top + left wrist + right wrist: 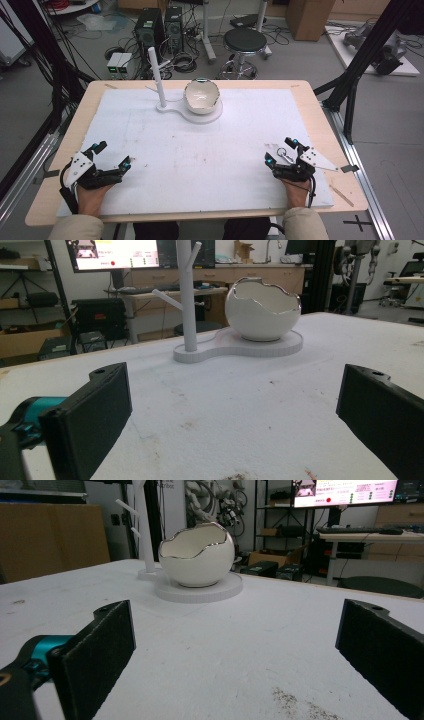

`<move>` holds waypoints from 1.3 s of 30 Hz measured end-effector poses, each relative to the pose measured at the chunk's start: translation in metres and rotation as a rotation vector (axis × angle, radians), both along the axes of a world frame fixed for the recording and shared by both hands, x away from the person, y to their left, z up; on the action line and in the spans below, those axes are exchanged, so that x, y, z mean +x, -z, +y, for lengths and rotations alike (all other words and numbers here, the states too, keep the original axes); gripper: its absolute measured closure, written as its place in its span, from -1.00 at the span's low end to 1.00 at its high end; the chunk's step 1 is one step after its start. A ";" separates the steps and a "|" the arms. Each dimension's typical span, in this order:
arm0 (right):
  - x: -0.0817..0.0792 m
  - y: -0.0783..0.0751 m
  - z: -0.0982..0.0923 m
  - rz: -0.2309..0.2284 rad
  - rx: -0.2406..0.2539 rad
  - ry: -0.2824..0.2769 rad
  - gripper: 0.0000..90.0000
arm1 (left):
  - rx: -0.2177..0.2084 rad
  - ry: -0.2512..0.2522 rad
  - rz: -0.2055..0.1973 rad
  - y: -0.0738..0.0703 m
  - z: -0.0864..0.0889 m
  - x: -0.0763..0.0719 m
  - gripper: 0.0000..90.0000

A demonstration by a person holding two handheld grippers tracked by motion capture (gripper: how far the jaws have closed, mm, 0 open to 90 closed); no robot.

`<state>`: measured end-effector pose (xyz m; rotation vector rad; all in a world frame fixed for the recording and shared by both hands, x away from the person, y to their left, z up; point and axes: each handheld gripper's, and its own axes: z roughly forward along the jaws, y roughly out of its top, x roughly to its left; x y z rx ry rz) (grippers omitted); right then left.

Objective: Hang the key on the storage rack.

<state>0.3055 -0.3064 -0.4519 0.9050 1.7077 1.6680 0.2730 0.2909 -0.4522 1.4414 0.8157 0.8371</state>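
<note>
Left gripper near left on the white mat, jaws wide, empty. Right gripper near right, jaws wide, empty; small keyring lies between them. Eggshell bowl sits on stand with upright post, far centre.

Nothing legible here. The monitor behind the table in the left gripper view carries rows of small writing and a red dot, perhaps a status panel, too blurred to read. Same story on the screen in the right gripper view.
</note>
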 end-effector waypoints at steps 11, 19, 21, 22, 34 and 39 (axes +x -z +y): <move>0.000 0.000 -0.002 -0.015 0.015 0.006 -0.96 | 0.000 -0.016 -0.004 0.000 -0.001 0.000 -0.96; 0.002 0.000 -0.002 -0.001 0.012 0.014 -0.96 | 0.004 -0.020 -0.004 0.000 -0.001 -0.001 -0.96; 0.002 -0.001 -0.002 0.015 0.023 0.011 -0.96 | 0.003 -0.021 -0.007 0.000 -0.001 -0.001 -0.96; 0.003 -0.001 -0.002 0.021 0.029 0.011 -0.96 | 0.000 -0.021 -0.006 0.000 -0.001 -0.001 -0.96; 0.021 -0.047 -0.030 0.103 -0.019 -0.123 -0.96 | 0.007 -0.023 -0.001 0.000 -0.001 -0.001 -0.96; 0.035 -0.066 -0.044 0.164 -0.155 -0.118 -0.96 | 0.010 -0.026 -0.003 0.000 -0.002 -0.001 -0.96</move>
